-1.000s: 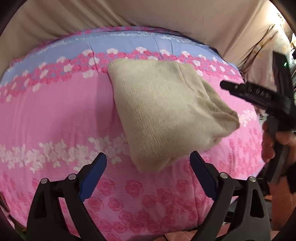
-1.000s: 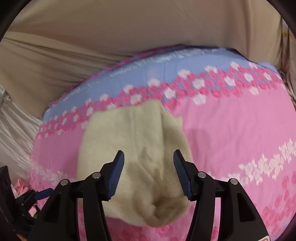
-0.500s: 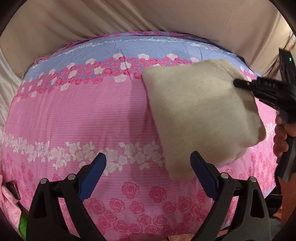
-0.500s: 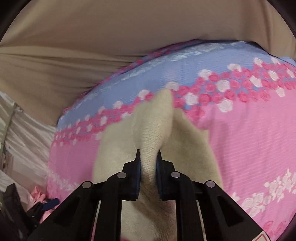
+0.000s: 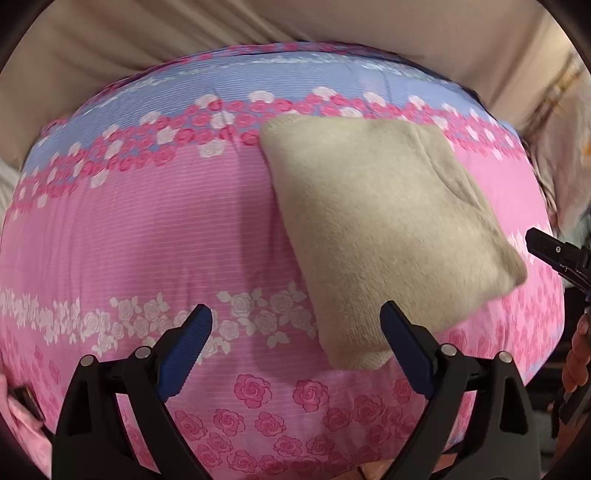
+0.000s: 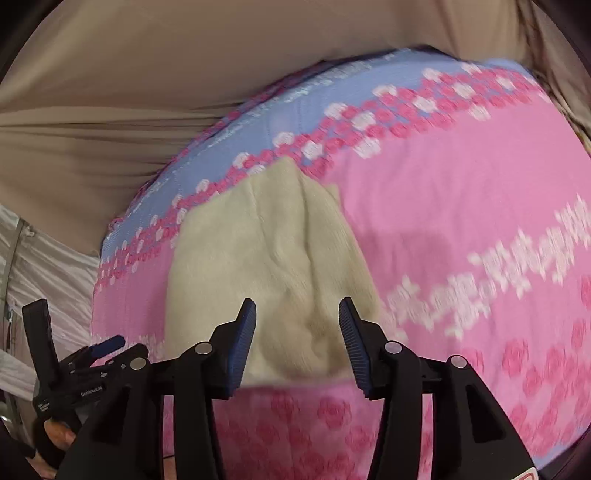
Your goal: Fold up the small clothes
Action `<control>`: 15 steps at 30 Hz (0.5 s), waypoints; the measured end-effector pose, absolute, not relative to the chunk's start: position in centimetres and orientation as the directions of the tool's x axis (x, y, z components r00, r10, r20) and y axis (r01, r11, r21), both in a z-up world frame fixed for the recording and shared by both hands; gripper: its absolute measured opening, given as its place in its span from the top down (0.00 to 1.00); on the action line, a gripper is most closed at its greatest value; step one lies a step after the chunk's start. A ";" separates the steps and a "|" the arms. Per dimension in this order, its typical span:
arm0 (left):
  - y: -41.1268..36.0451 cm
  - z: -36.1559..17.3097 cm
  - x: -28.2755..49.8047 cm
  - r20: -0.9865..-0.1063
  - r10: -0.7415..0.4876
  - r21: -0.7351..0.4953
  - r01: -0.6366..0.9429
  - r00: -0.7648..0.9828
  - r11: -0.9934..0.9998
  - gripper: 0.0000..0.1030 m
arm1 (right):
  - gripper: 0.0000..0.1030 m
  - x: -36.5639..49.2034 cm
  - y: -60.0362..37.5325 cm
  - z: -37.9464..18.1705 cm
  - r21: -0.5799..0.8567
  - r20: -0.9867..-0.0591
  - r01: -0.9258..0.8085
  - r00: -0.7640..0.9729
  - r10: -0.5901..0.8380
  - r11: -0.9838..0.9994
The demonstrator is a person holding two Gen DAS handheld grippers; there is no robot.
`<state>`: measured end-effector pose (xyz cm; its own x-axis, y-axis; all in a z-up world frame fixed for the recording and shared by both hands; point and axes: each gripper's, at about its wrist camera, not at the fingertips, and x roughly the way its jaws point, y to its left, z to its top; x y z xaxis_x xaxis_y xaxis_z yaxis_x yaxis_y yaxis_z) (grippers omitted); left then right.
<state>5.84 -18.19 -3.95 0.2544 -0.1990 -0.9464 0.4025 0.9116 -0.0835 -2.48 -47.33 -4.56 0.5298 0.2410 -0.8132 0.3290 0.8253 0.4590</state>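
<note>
A folded beige fleece garment (image 5: 384, 225) lies on the pink rose-print bedspread (image 5: 147, 236), toward its right side. My left gripper (image 5: 295, 343) hovers open above the spread, its right finger just in front of the garment's near corner, nothing between the jaws. In the right wrist view the same garment (image 6: 269, 273) lies flat with a crease down its middle. My right gripper (image 6: 297, 336) hangs over the garment's near edge, its jaws opening and the pads clear of the cloth. The right gripper's black tip (image 5: 554, 254) shows at the left view's right edge.
The bedspread (image 6: 461, 206) has a blue band along its far side and white rose rows nearer. Beige sheeting (image 5: 258, 33) hangs behind the bed. A person's hand (image 6: 55, 432) holds the left tool (image 6: 85, 373) at the lower left of the right view.
The right gripper pinched a fold of the garment, dragged it to the right across the spread, then let go and drew back. The garment now lies flat. The left gripper stayed open.
</note>
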 end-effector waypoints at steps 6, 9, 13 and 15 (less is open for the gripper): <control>-19.5 -6.2 2.5 -0.964 -0.209 -0.067 0.610 0.164 0.790 0.11 | 0.44 -4.7 -47.0 -7.6 0.529 -0.816 0.435 0.495 0.297 0.728; -21.0 -8.0 1.1 -0.968 -0.175 -0.011 0.663 0.182 0.749 0.11 | 0.43 -4.2 -46.3 -8.9 0.565 -0.806 0.450 0.479 0.347 0.692; -23.5 -9.5 0.8 -0.962 -0.165 0.033 0.689 0.220 0.724 0.18 | 0.47 -2.3 -45.6 -9.3 0.598 -0.788 0.453 0.485 0.379 0.661; -23.9 -10.0 1.6 -0.957 -0.147 0.065 0.677 0.252 0.733 0.55 | 0.78 -1.3 -45.2 -8.5 0.615 -0.772 0.424 0.497 0.396 0.665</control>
<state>1.57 -23.92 -10.01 0.2516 -0.1468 -0.9566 0.6769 0.7332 0.0655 -1.26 -45.23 -8.54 0.4972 0.3965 -0.7718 0.4241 0.6649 0.6148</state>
